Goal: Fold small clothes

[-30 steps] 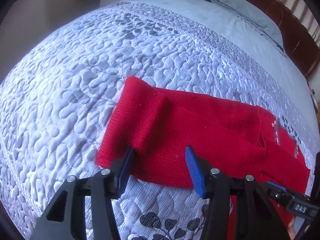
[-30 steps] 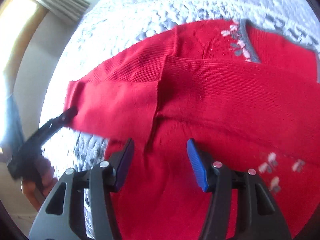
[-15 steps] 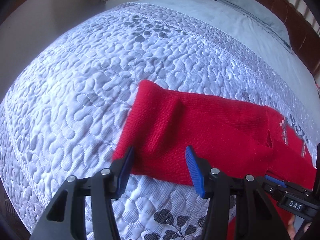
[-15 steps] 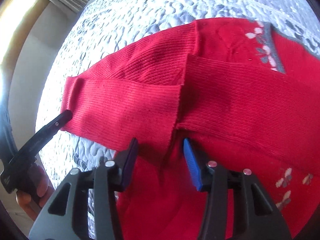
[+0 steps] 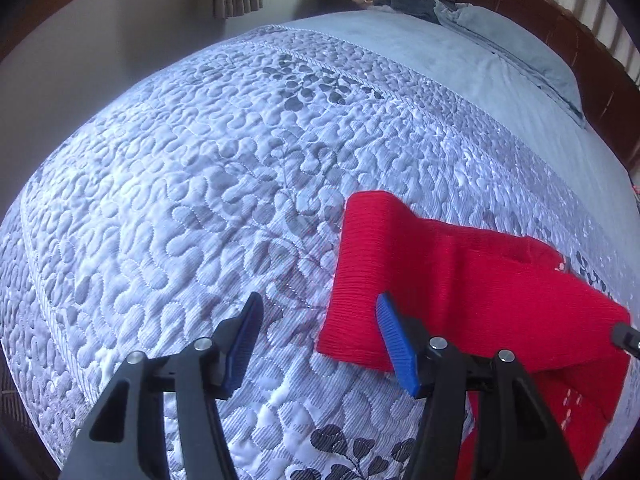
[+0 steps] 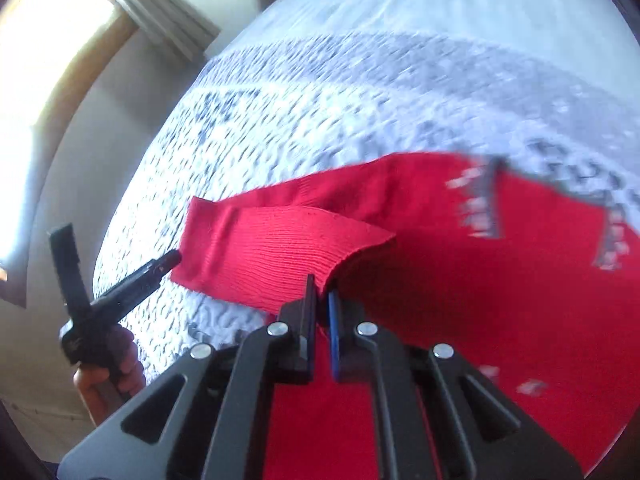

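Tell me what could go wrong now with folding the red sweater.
1. The right claw pinches only the edge of the sleeve; the knit may slip out.
2. The left claw, its jaws opening, holds nothing, so the red sweater may drag across the quilt.

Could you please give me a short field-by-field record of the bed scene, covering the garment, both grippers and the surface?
garment: red knit sweater, partly folded, sleeve laid across the body
surface: grey quilted bedspread
right gripper: shut on a sweater edge, which is raised off the layer beneath
left gripper: jaws opening, nothing between them; over the bedspread beside the sweater's left end
background: grey pillow, wooden headboard
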The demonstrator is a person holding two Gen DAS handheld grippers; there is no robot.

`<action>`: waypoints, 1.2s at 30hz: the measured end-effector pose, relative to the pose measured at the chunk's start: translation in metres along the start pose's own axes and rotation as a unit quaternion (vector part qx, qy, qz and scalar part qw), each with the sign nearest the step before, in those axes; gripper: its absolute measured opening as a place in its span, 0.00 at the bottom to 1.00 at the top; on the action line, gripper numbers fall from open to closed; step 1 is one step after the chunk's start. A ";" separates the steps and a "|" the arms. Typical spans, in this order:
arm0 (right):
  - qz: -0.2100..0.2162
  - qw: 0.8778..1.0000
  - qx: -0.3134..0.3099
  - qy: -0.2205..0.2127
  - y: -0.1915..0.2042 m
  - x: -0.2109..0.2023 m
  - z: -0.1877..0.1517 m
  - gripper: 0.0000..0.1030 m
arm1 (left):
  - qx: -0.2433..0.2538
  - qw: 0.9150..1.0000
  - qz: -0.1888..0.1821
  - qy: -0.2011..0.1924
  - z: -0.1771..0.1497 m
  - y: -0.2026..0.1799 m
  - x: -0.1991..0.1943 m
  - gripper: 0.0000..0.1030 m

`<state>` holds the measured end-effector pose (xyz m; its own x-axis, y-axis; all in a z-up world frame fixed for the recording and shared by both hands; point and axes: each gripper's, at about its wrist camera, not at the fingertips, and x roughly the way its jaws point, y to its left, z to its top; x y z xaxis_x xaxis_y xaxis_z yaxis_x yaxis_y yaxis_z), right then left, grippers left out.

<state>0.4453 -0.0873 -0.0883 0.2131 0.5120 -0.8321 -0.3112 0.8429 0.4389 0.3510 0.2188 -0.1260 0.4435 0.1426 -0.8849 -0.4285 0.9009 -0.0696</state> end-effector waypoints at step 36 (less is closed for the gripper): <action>-0.063 0.977 0.147 -0.139 -0.246 -0.105 -0.092 0.08 | 0.167 0.985 0.039 0.009 -0.057 -0.115 0.035 0.60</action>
<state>0.4140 -0.3633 -0.1400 0.4880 0.3921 -0.7798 0.0053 0.8921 0.4518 0.3709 0.0970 -0.1747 0.4032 0.2122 -0.8902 -0.1771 0.9724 0.1516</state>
